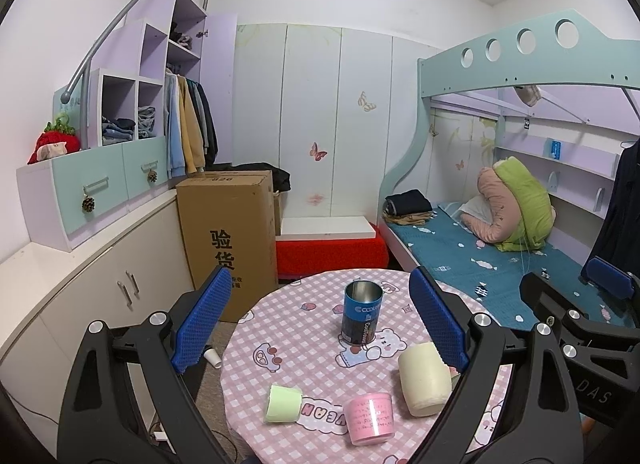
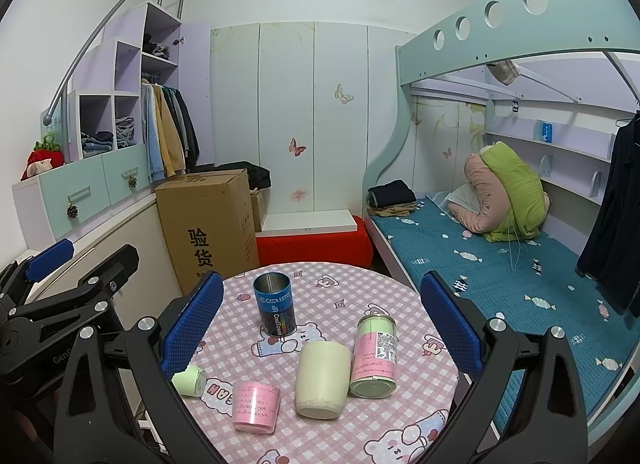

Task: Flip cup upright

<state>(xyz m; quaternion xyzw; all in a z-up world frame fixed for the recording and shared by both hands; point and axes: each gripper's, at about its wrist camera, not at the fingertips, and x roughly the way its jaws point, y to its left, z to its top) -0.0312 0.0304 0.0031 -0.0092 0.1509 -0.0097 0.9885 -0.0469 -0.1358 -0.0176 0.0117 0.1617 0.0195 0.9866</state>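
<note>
A cream cup (image 2: 322, 380) stands upside down on the round table with the pink checked cloth (image 2: 340, 304); it also shows in the left wrist view (image 1: 425, 378). A pink cup (image 2: 255, 406) and a small green cup (image 2: 189, 380) stand beside it, both upside down; the left wrist view shows them too (image 1: 369, 418) (image 1: 283, 403). My left gripper (image 1: 322, 320) is open and empty above the table. My right gripper (image 2: 320, 328) is open and empty, with the cream cup between its fingers' lines but apart from them.
An open blue tin (image 2: 275, 304) stands upright at mid table. A pink and green can (image 2: 374, 356) stands right of the cream cup. A cardboard box (image 2: 208, 223) and cabinets stand left of the table, a bunk bed (image 2: 500, 248) to the right.
</note>
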